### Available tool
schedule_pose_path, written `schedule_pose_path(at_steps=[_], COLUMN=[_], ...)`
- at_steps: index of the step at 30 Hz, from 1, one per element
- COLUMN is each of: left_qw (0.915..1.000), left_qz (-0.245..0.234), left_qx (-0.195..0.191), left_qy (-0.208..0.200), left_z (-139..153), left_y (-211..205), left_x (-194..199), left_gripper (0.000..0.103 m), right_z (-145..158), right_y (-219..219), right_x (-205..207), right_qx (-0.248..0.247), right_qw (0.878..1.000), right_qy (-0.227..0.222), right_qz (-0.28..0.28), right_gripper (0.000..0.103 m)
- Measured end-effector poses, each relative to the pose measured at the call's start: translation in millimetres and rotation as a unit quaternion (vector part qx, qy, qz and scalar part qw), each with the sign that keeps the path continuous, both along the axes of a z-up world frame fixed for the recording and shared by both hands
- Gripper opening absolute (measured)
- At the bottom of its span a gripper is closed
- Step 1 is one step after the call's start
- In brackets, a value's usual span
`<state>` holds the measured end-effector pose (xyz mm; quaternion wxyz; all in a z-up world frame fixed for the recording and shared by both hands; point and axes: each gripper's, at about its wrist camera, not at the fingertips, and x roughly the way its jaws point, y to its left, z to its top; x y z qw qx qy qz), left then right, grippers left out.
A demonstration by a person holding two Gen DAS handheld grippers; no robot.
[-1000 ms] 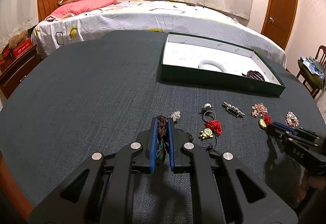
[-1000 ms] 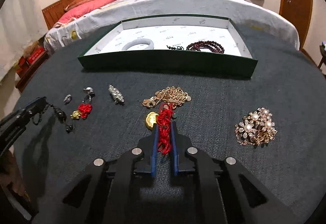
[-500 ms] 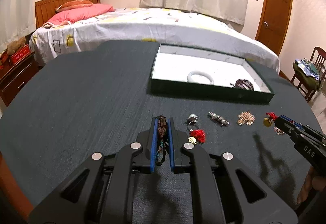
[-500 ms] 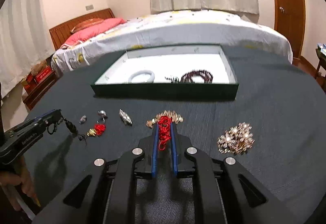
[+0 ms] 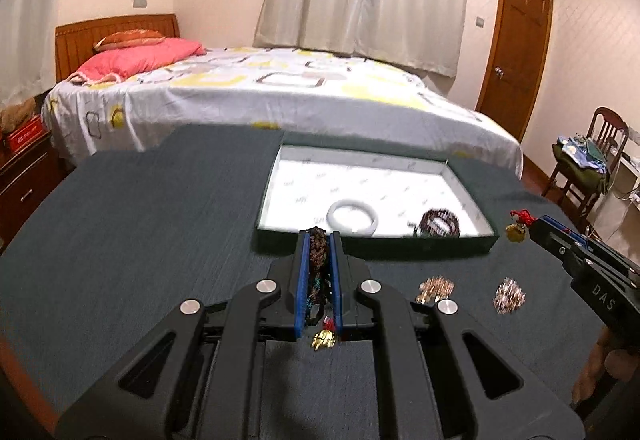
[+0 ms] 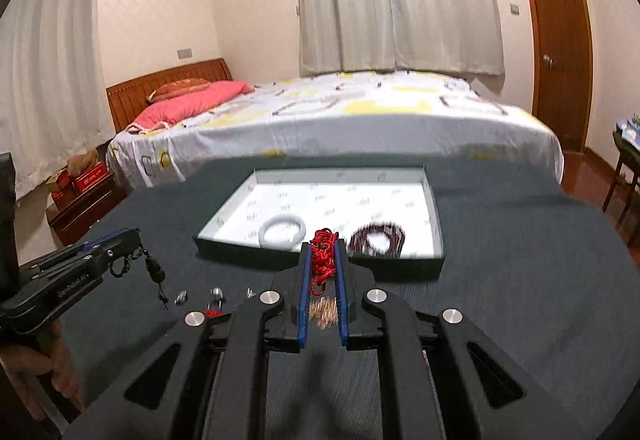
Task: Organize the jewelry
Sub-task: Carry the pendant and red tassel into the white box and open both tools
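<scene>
Bangle (image 5: 352,216) and bead bracelet (image 5: 440,223) in tray (image 5: 372,247), brooches (image 5: 509,294) on table (image 5: 132,232) before it

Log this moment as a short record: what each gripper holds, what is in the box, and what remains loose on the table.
left gripper: shut on dark braided cord, lifted off the table
right gripper: shut on red cord with a gold charm hanging from it
green box: white-lined, holds white bangle and dark red bead bracelet
loose on dark tablecloth: gold chain cluster, pearl brooch, small silver pieces
image quality: motion blur
</scene>
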<state>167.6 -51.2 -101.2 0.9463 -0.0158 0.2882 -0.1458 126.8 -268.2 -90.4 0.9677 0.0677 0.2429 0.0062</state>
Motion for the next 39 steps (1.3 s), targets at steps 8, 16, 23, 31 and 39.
schedule_pose_path(at_steps=[8,16,23,31,39], left_qw=[0.9994,0.999,0.9995,0.9933,0.9907], left_qz=[-0.016,-0.024,-0.01,-0.01,0.001], left_qx=[-0.007,0.007,0.018,0.038,0.045], left_qy=[-0.029,-0.037,0.024,0.108,0.128], left_z=[18,7,-34,-72,-82], left_y=[-29,-76,-97,-105,-102], left_x=[48,121,187,229,235], left_gripper=[0.01,0.01,0.01,0.01,0.044], right_z=[20,3,-44,-75,-88], right_y=[-13,-22,-36,-42,-44], right_x=[43,107,162,195,200], right_qx=[-0.012,-0.012,-0.001,0.011,0.011], right_qw=[0.999,0.999,0.998,0.992,0.989], right_qy=[-0.04,-0.036,0.031,0.109,0.135], right_qz=[-0.009,-0.031,-0.056,-0.068,-0.067], right_gripper=[0.012,0.012,0.012,0.012,0.032])
